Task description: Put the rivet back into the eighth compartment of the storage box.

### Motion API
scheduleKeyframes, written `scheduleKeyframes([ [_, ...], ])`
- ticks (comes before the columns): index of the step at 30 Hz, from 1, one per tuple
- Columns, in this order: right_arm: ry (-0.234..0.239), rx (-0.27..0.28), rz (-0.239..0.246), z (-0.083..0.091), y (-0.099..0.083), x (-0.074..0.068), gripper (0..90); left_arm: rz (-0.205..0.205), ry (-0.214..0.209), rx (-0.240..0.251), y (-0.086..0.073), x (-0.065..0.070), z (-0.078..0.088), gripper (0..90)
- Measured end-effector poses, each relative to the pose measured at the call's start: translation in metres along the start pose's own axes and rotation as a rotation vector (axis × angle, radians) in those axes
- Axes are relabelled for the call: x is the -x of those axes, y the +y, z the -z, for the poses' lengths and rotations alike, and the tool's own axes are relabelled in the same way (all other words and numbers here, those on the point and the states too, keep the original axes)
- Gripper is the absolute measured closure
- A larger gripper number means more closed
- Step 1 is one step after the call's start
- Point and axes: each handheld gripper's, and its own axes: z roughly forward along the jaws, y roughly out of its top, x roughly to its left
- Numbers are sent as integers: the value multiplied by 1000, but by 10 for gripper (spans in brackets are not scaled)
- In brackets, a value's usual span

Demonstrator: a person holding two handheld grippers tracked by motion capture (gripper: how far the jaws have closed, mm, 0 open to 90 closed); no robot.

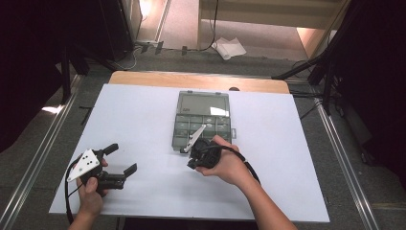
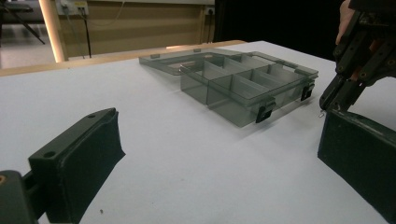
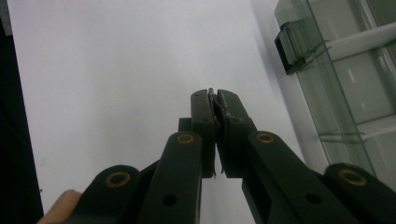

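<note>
A: Where is the organiser box (image 1: 201,120)?

B: In the high view it lies near the middle of the white surface (image 1: 143,115), lid swung open toward twelve o'clock and lying flat, the divided tray at the six o'clock end. It is smoky clear plastic with two dark latches on its near edge.

A: And the right gripper (image 1: 192,159)?

B: Just off the tray's near edge, at about six o'clock from the box, held in the person's right hand (image 1: 230,165). Its jaws are pressed together on a small thin metal piece (image 3: 213,95); in the right gripper view a bit of it pokes out between the tips. What the piece is, I cannot tell. The left gripper view shows those tips hovering just above the surface beside the tray's latch (image 2: 307,91).

A: The left gripper (image 1: 117,160)?

B: Well apart from the box, around eight o'clock from it, near the surface's front left corner. Its jaws stand wide apart with nothing between them, pointing toward the box.

A: Anything in the compartments?

B: I see nothing in them, though the plastic is dim.
</note>
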Motion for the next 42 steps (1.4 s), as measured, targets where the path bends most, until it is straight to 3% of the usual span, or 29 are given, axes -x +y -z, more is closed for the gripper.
scheduleKeyframes([
  [27,-26,26,-64,24,-13,27,879,-3,3,0,0,1,0,0],
  [42,-58,36,-120,38,-30,47,879,-6,4,-2,0,1,0,0],
])
